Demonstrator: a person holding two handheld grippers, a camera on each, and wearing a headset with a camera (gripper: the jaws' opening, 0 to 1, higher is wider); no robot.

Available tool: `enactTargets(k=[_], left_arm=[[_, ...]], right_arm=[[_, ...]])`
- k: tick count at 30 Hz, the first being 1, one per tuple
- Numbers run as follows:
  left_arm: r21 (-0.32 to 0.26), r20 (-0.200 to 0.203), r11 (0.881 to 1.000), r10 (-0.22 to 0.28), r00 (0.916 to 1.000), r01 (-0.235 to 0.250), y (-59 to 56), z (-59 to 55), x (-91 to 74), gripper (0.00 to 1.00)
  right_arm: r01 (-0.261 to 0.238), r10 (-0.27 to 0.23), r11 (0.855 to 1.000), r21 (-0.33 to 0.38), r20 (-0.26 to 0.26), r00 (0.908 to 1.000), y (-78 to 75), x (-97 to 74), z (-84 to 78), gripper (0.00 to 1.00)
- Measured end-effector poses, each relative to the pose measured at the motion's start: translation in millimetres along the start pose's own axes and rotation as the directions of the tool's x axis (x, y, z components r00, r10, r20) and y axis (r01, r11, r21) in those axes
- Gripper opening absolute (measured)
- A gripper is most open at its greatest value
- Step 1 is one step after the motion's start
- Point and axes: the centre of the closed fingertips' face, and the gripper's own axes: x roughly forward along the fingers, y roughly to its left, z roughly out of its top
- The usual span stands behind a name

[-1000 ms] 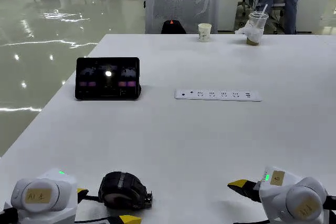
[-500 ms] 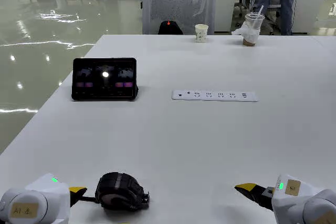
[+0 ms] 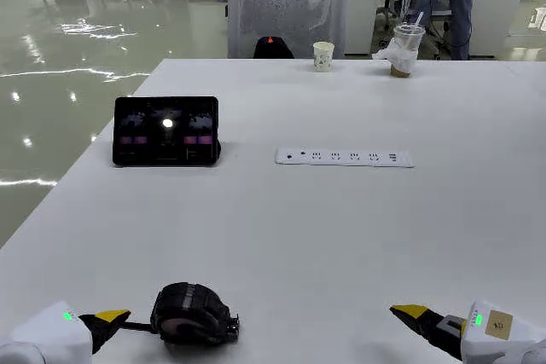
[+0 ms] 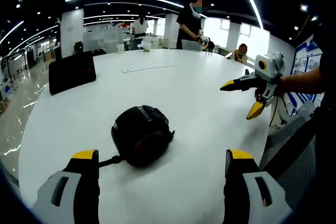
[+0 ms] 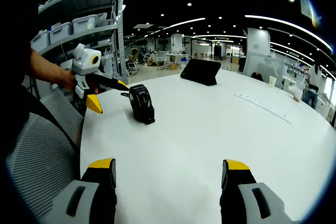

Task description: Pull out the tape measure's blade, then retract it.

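A black tape measure [image 3: 192, 314] lies on the white table [image 3: 299, 228] near its front edge, blade in; a thin black strap runs from it toward the left. In the left gripper view the tape measure [image 4: 142, 135] sits just ahead of my left gripper [image 4: 161, 156], which is open with nothing between its yellow-tipped jaws. One left fingertip [image 3: 111, 317] shows in the head view, left of the case. My right gripper [image 5: 169, 164] is open too and well to the right; its fingertip [image 3: 409, 311] points left. From there the tape measure [image 5: 142, 103] and left gripper [image 5: 97, 90] lie ahead.
A dark tablet [image 3: 166, 130] stands at the left middle and a white power strip [image 3: 344, 158] lies in the centre. A paper cup [image 3: 322, 55] and a plastic cup with a straw [image 3: 404, 49] stand at the far edge, behind them a grey chair [image 3: 286, 13].
Both grippers have drawn back toward the near edge, the left one away from around the tape measure. The tape measure has stayed where it was.
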Motion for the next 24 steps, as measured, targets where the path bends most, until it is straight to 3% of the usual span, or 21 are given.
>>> enactTargets(k=[11, 24], left_arm=[[0.012, 0.014, 1.0, -0.004, 0.9999, 0.004, -7.9, 1.1, 0.3, 0.99], [0.031, 0.046, 1.0, -0.004, 0.999, 0.002, -8.9, 8.3, -5.1, 0.99]], right_arm=[[0.004, -0.004, 1.0, 0.016, 0.012, 0.9999, 6.9, -1.6, -1.5, 0.89], [0.025, -0.026, 0.999, 0.022, 0.053, 0.9982, 8.0, -6.8, 2.9, 0.99]])
